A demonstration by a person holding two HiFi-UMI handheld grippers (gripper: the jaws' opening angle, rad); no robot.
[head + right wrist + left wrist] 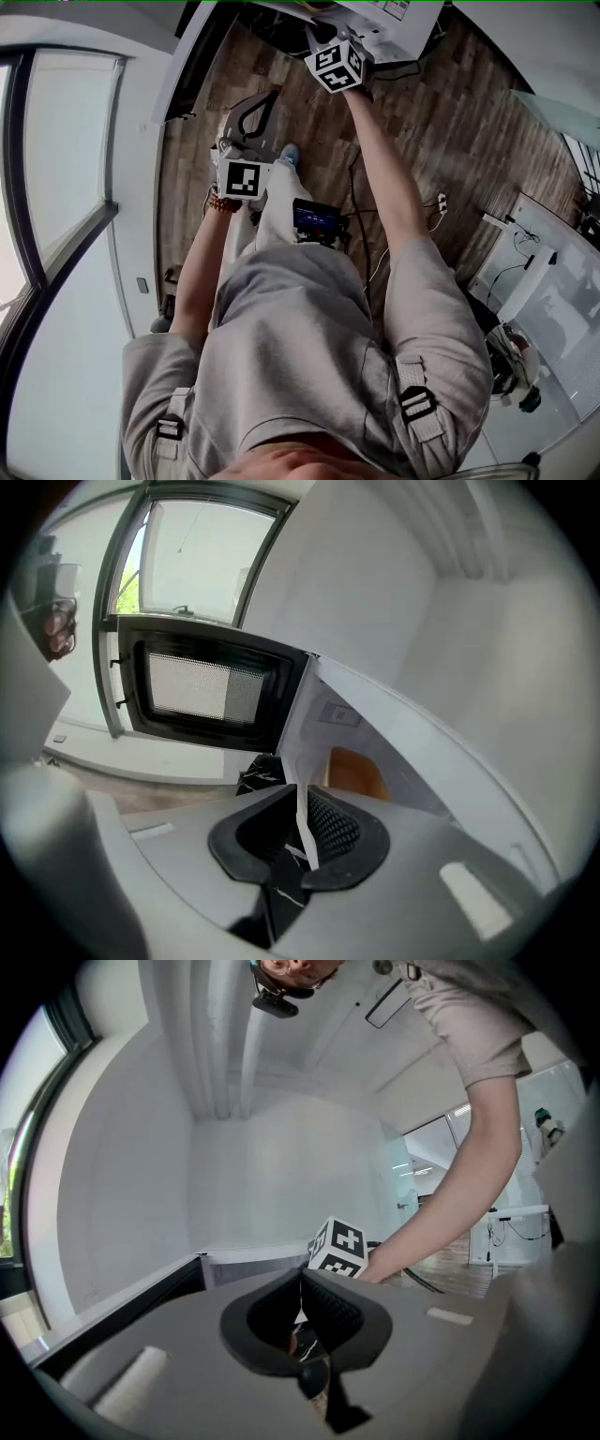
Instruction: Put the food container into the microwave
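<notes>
Pointing into the white microwave (403,733), the right gripper (302,808) has its jaws drawn narrow, only a thin slit between them and nothing gripped. The microwave's door (202,691) hangs open at 10 o'clock. An orange shape (356,772) sits inside the cavity at 1 o'clock of the jaws; whether it is the task's container cannot be told. The left gripper (300,1290) is also narrow and empty.

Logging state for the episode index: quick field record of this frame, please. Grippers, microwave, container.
left gripper: jaws together, empty, aimed at a white wall
right gripper: jaws together, empty, facing the microwave
microwave: door swung open, cavity glowing orange
food container: not seen in any view
floor: wood planks
</notes>
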